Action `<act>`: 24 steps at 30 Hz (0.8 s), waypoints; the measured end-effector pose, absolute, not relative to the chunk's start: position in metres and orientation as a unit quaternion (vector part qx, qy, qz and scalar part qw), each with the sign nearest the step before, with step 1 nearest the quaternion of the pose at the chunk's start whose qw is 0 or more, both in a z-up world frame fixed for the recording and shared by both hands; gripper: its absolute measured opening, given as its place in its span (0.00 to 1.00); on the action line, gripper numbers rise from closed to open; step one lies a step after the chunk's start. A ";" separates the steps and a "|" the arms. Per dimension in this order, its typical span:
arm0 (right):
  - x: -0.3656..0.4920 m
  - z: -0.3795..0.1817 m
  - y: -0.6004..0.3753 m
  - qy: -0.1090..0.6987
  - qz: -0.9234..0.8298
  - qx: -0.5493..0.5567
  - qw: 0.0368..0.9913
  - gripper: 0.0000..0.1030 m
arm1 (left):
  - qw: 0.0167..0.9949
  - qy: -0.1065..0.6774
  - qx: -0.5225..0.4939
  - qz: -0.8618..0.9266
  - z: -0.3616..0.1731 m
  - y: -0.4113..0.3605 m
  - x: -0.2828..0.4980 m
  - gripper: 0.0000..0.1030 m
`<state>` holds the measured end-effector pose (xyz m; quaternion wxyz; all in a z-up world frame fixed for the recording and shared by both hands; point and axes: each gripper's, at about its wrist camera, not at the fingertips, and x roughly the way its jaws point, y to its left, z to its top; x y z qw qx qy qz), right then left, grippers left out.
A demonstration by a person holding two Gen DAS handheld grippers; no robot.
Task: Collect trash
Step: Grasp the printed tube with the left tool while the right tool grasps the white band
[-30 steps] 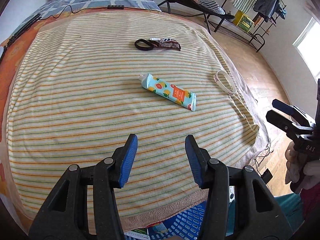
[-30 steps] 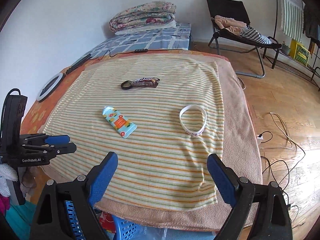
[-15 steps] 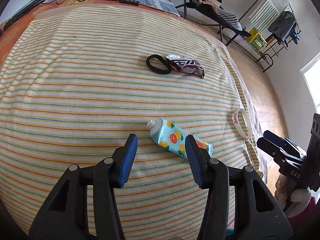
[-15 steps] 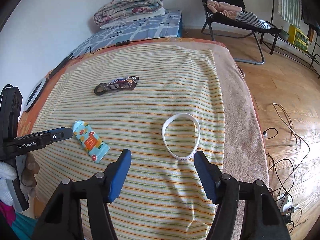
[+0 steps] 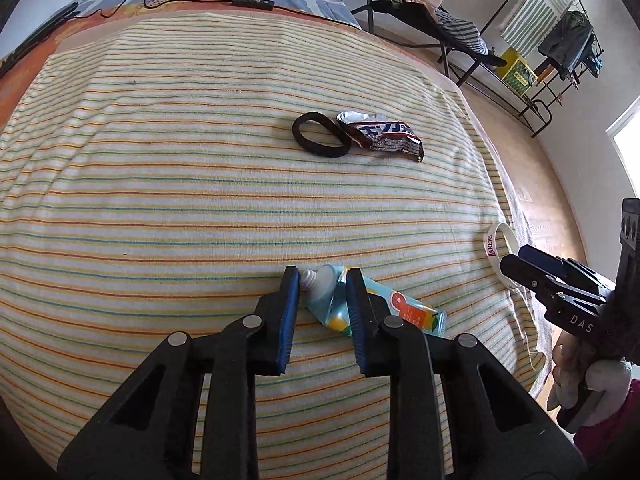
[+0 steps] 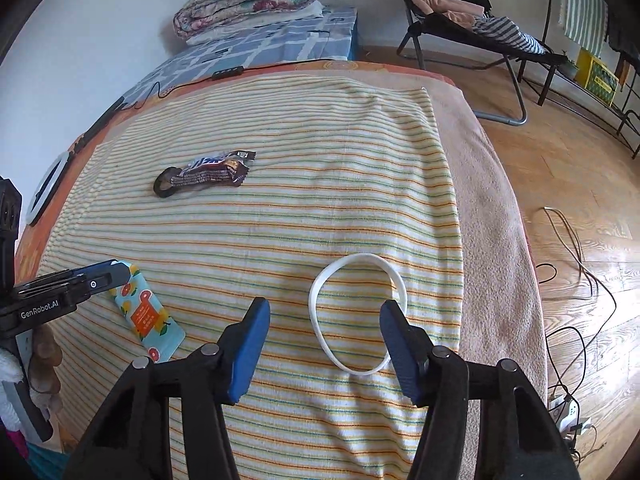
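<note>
While the left claw (image 5: 323, 280) is closing on the toothpaste tube (image 5: 340, 304) near its cap, squeeze gently (it'll dent); right claw (image 6: 324, 322), narrowing but still spread, straddles the white wristband (image 6: 320, 320).

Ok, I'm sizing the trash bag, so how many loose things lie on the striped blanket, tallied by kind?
Squeezed light-blue tube with orange fruit print: 1
Crumpled dark foil candy wrapper: 1
Black elastic hair tie: 1
White rubber wristband: 1
Total: 4
</note>
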<state>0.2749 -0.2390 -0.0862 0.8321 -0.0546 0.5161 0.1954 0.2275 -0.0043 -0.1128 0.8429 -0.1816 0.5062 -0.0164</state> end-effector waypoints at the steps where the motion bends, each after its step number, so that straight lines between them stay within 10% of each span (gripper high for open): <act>1: 0.275 -0.088 -0.238 0.517 0.194 -0.057 0.831 0.57 | 0.844 0.505 -0.178 -0.017 -0.112 -0.005 0.227 0.22; 24: 0.278 -0.089 -0.243 0.525 0.209 -0.027 0.825 0.02 | 0.866 0.472 -0.165 -0.018 -0.084 0.003 0.211 0.18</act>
